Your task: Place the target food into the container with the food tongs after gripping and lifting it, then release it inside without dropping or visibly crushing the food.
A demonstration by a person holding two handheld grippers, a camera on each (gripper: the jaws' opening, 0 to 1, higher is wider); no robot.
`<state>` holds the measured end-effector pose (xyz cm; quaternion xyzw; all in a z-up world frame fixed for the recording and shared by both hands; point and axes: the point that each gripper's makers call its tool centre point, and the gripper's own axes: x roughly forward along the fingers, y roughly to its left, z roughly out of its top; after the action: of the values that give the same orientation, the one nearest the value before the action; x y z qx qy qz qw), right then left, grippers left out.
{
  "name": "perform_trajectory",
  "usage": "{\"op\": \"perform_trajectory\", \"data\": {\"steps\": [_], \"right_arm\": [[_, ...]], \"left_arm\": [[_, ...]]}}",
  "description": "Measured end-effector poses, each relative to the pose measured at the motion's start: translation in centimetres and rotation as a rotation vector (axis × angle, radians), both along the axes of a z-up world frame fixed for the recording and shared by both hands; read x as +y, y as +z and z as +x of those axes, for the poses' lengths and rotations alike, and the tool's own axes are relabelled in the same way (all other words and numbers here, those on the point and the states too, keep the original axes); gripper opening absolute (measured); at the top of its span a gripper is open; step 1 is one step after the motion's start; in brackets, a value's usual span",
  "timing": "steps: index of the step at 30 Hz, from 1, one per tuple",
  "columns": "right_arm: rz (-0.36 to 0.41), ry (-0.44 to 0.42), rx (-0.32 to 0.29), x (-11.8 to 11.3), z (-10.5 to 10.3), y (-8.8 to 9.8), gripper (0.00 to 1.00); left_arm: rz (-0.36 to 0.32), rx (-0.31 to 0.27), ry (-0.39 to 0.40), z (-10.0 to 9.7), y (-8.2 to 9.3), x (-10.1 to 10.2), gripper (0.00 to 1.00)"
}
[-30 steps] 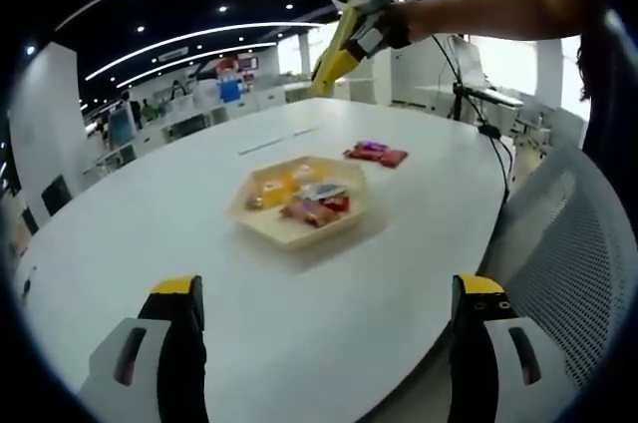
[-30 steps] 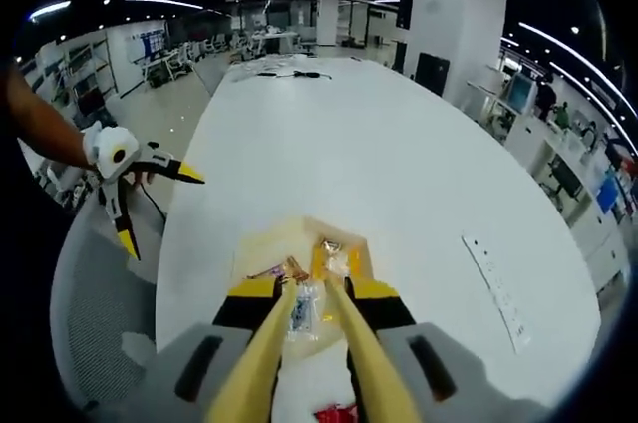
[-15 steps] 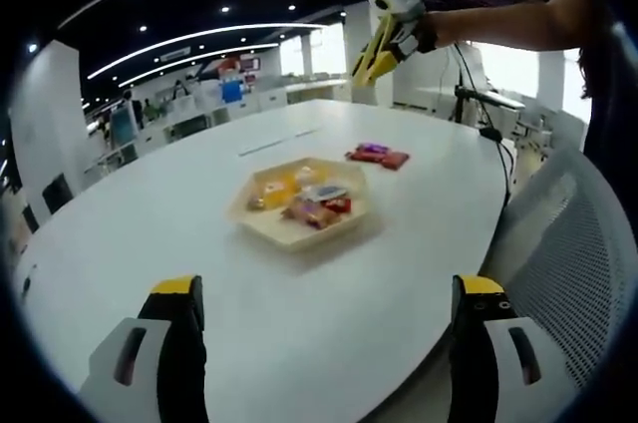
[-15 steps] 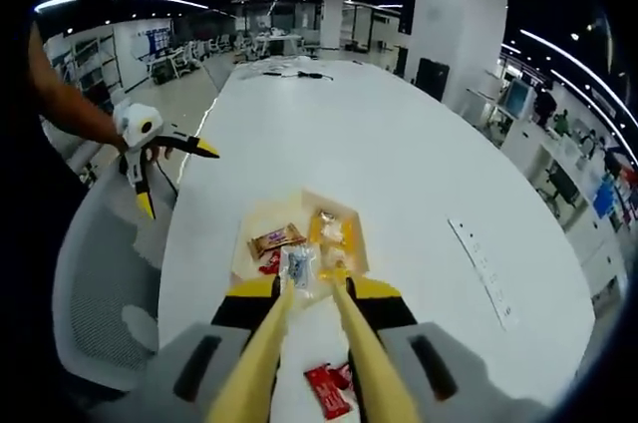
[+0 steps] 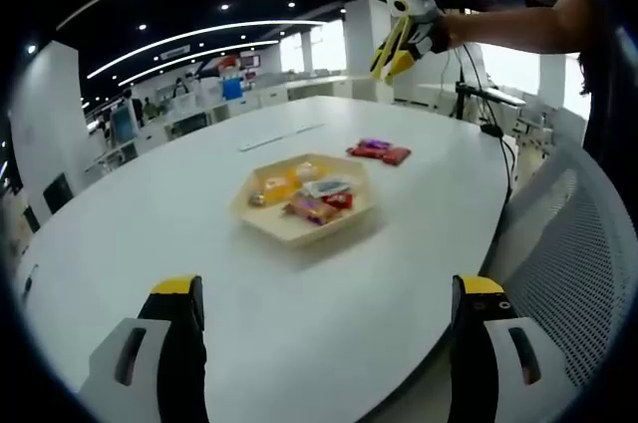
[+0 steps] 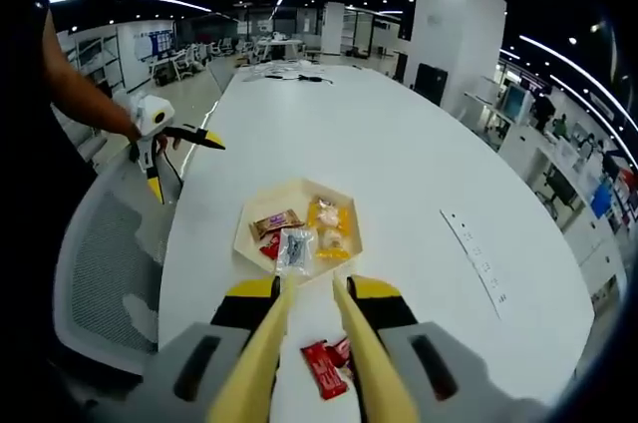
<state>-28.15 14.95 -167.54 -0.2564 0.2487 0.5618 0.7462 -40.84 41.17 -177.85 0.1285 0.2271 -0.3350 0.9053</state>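
Right tool point(image 6: 309, 288) lifted clear, snack packets point(image 6: 298, 236) in tray point(image 6: 244, 225) beyond tong tips

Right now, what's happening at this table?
A person holds a gripper in each hand above a white table. The right gripper carries yellow tongs, held high with nothing between their tips. Below sits a hexagonal tray holding several wrapped snacks. A red snack packet lies on the table outside it. The left gripper hangs open at the table's edge.
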Motion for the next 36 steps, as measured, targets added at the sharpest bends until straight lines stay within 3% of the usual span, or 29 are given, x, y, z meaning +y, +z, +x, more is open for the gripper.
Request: {"op": "perform_trajectory", "data": {"steps": [17, 29, 36], "right_arm": [[-0.033, -0.048, 0.013, -4.7, 0.1, -1.6, 0.27], [-0.027, -0.068, 0.033, -5.9, 0.5, -3.0, 0.27], [-0.029, -0.055, 0.027, -6.0, 0.8, -4.7, 0.27]], "left_arm": [[0.016, 0.022, -0.008, -0.1, -0.6, 0.0, 1.0], [-0.001, 0.03, 0.0, -0.1, -0.6, 0.0, 1.0], [0.002, 0.03, -0.003, -0.1, -0.6, -0.1, 1.0]]}}
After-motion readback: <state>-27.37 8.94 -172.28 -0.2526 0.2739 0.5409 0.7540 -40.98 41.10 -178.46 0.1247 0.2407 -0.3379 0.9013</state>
